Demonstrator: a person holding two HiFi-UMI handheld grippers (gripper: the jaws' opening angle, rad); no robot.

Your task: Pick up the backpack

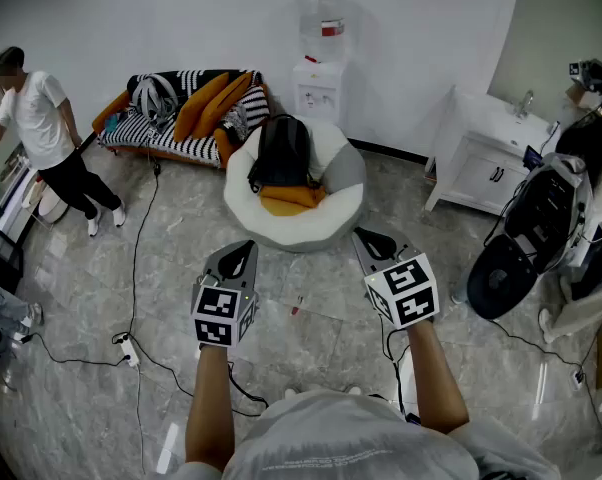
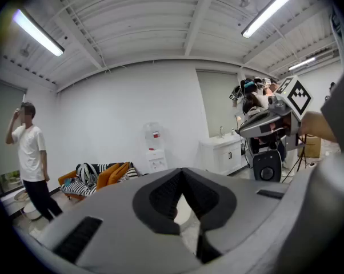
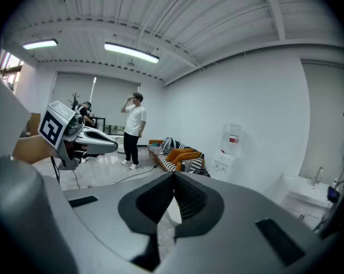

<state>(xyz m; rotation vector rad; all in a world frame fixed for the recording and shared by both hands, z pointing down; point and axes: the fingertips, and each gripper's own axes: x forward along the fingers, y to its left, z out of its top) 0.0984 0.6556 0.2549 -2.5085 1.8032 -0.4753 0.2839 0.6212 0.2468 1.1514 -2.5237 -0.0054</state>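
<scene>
The black backpack [image 1: 279, 151] sits upright on the white beanbag [image 1: 333, 218], far centre of the floor, with an orange cushion [image 1: 289, 201] just in front of it. Both tools hang well short of it: left gripper [image 1: 245, 250] and right gripper [image 1: 367, 237] each have their jaws pressed together with nothing between them. By my reading this is the approach step. Next the grippers must close the gap to the beanbag, open, and find a strap. The top handle and straps are too dark to make out, and both gripper views hide the bag behind their own jaws.
</scene>
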